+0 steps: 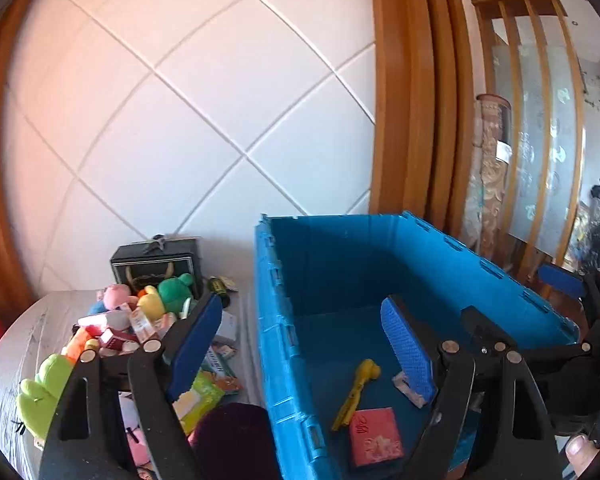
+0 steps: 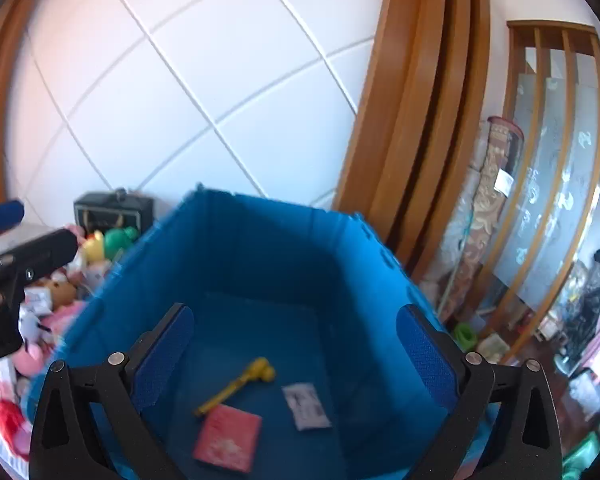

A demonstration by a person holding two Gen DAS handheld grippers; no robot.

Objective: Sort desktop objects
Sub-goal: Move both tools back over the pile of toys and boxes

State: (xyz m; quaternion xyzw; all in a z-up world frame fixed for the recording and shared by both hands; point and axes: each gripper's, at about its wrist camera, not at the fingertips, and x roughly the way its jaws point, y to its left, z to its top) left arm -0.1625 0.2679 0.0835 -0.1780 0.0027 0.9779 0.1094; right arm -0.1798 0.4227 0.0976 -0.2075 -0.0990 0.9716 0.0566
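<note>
Barely begun: only a red box (image 2: pixel 227 437), yellow toy (image 2: pixel 236 385) and white packet (image 2: pixel 306 406) on the crate (image 2: pixel 260 248) floor, the pile (image 1: pixel 140 320) left beside its left wall, left gripper (image 1: pixel 300 344) and right gripper (image 2: pixel 296 356) both spread, empty.

**What sits in my crate, and what waits beside it**

My blue crate (image 2: pixel 260 248) stands open-topped against the white tiled wall, its folding sides upright. On its floor I see three things. A yellow toy hammer (image 2: pixel 236 386) lies flat and slanted, head toward the far wall. Its handle end touches or just overlaps a red booklet (image 2: pixel 228 438), which lies face up nearest me. A small white packet (image 2: pixel 306 406) rests just beside them; its print is too blurred for me to read. Left of the crate, a heap of plush toys (image 1: pixel 156 300) and small boxes (image 1: pixel 116 336) crowds the grey tabletop (image 1: pixel 16 360), with a lime-green plush (image 1: pixel 40 392) at its near edge.
</note>
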